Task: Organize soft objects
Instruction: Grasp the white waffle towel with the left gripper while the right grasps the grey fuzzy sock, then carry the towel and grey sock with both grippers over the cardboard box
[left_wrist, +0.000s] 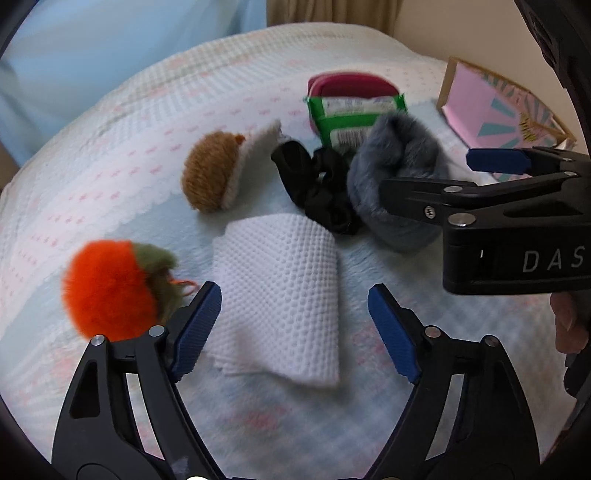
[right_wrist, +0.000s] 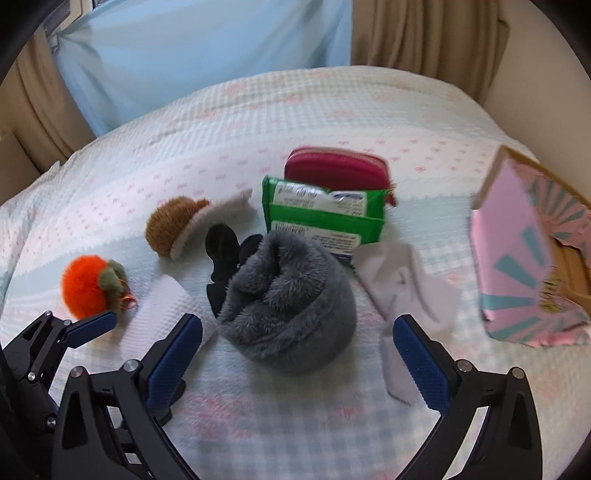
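Both claws hung spread and empty over the bed (right_wrist: 295, 110): the left claw (left_wrist: 291, 328) framing the folded white dimpled paper towel (left_wrist: 280, 295), the right claw (right_wrist: 297, 363) facing the fluffy grey fabric bundle (right_wrist: 288, 302) just ahead. The step looked like an approach; next, each would probably need lowering and closing around its soft item.

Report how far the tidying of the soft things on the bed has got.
Nothing looks sorted yet. The orange pompom, brown plush, black scrunchie, grey fluffy piece, folded paper towel and pale sock all lie loose on the bedspread. In hand: nothing; the left gripper and right gripper are open and empty. The pink box looks unfilled.
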